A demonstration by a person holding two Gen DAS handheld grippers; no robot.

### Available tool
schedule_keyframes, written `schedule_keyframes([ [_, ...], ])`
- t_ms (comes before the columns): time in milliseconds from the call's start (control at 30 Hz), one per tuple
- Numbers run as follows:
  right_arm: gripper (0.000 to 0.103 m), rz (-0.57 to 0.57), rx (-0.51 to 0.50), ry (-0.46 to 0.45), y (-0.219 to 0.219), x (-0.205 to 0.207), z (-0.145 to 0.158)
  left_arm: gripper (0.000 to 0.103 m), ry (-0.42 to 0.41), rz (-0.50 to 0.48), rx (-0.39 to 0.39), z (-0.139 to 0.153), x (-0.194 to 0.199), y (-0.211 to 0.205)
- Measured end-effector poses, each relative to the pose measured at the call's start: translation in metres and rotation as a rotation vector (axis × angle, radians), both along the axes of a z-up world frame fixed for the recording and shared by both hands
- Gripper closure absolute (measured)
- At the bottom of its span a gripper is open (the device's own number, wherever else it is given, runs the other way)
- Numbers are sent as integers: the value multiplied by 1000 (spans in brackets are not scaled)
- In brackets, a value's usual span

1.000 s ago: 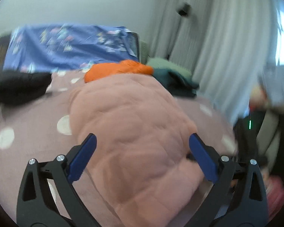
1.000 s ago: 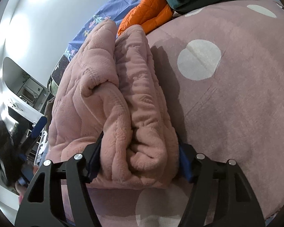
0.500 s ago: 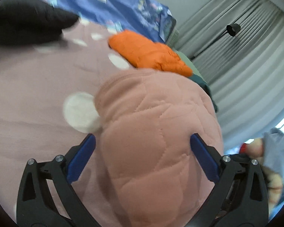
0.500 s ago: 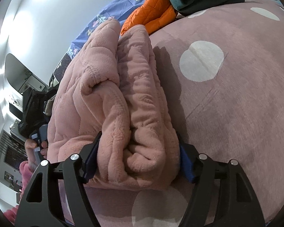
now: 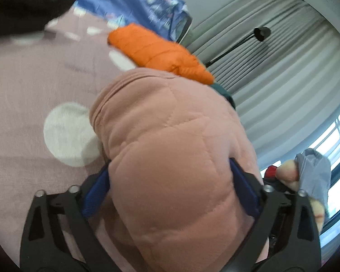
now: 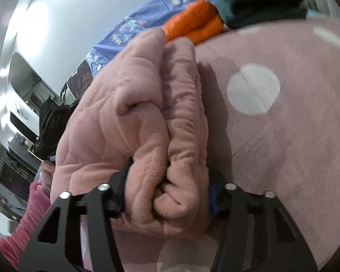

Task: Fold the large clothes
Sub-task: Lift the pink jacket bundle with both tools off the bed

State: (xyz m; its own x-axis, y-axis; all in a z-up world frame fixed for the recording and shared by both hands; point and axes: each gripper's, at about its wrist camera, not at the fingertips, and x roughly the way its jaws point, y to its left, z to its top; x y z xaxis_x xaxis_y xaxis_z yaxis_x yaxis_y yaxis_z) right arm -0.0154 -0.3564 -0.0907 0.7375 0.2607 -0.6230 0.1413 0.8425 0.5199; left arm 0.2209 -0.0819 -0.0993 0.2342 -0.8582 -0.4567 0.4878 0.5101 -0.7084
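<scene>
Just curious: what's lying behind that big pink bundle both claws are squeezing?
Behind the pink fleece garment lie an orange puffer jacket and dark green clothing. The bundle hides their near edges.

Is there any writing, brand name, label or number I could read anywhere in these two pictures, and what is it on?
None can be read.
Pink quilted fleece garment: no label or tag shows.
Blue patterned sheet: small printed shapes only, blurred, no letters.
Orange puffer jacket: no logo visible.
Black grippers, left and right: plain, no markings.
Shelves at the right-wrist view's left edge: too small and blurred.
</scene>
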Motion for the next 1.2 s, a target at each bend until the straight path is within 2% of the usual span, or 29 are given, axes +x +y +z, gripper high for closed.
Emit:
schedule_keyframes([
  [33,55,4,-30,-9,3,-2,5,17,-24,10,4,7,-4,1],
  [167,57,25,-107,-55,11,-6,30,22,-154,39,16,42,-30,8],
  [300,58,46,-106,-140,10,-12,58,23,-251,60,-40,87,-48,18],
  [467,62,72,-178,-273,21,-18,97,23,-346,86,-84,132,-59,33],
  [567,64,96,-187,-297,23,-7,110,24,-391,106,-74,149,-60,41],
  [667,64,112,-189,-281,24,5,111,32,-421,138,-41,163,-55,50],
  [733,64,124,-161,-249,25,13,103,33,-392,133,-24,159,-43,53],
  [800,64,133,-104,-177,19,29,81,34,-350,129,27,138,-31,52],
  [867,62,140,-49,-51,18,38,43,34,-292,128,91,103,-23,52],
  [933,52,154,22,40,16,40,9,33,-213,133,155,66,-18,54],
  [967,39,149,80,44,13,34,-5,28,-201,134,168,56,-19,54],
  [1000,23,124,96,42,9,29,-10,27,-224,140,134,48,-26,61],
  [1067,19,105,111,52,6,21,-14,23,-224,144,95,48,-34,72],
  [1100,18,107,117,53,5,21,-15,16,-206,142,89,48,-35,74],
  [1133,16,108,116,59,4,20,-15,7,-189,137,94,47,-35,76],
  [1200,14,117,126,70,6,20,-17,4,-154,115,118,42,-36,75],
])
